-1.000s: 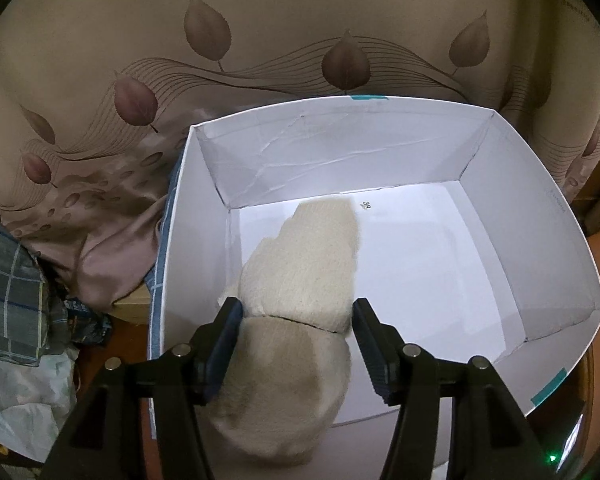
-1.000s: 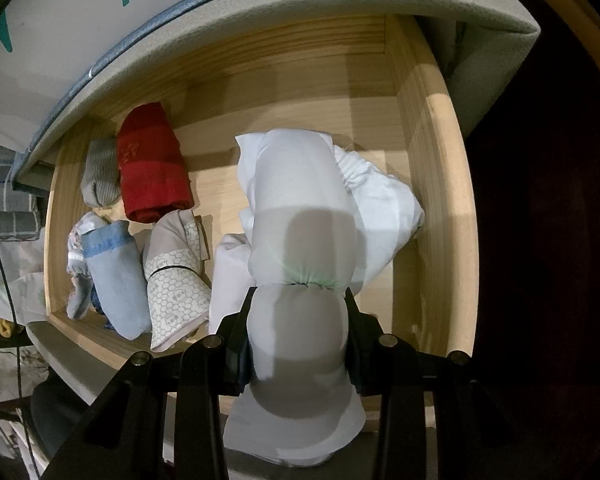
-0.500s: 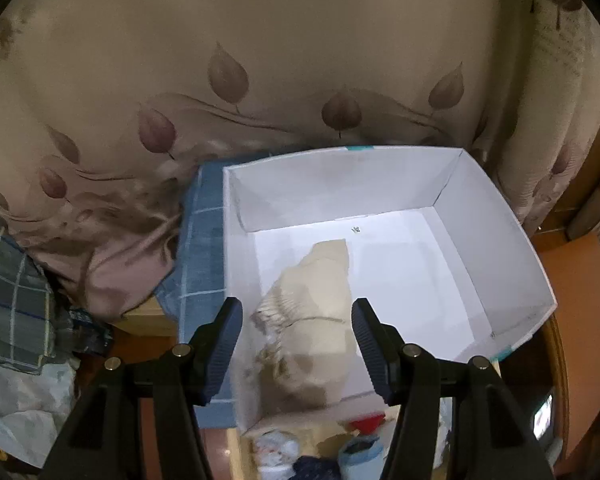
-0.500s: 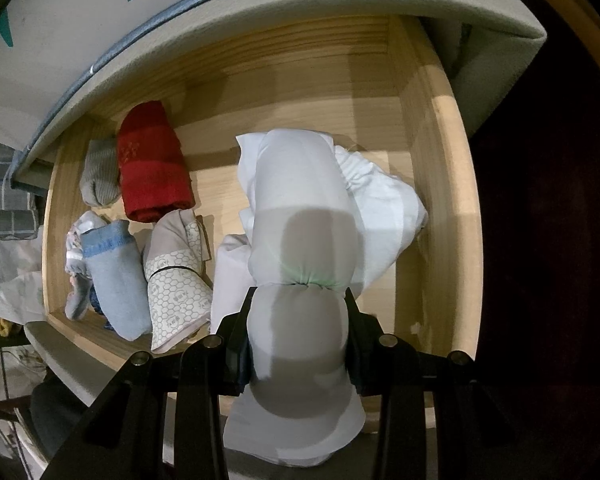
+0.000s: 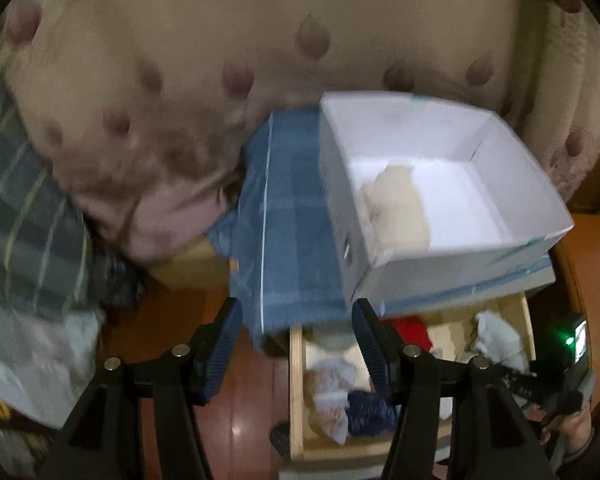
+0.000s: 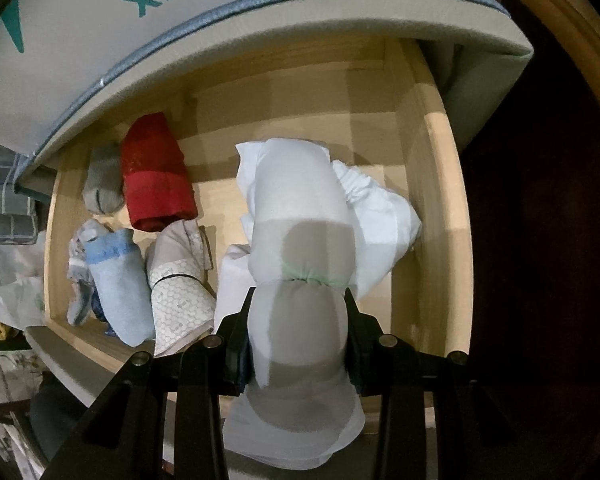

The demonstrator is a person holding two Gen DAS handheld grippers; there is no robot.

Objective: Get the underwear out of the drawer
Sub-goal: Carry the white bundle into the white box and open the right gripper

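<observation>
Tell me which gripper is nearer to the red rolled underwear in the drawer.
Right. The right gripper is over the drawer, shut on a white roll lying just beside the red rolled underwear. The left gripper is open, empty and higher, back from the white box.

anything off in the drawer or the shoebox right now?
Nothing damaged or spilled. The white shoebox sits skewed on the blue cloth, its front edge overhanging the open drawer. Inside the drawer, the rolled pieces lie loosely jumbled, and the right gripper is clamped on a pale grey roll.
</observation>
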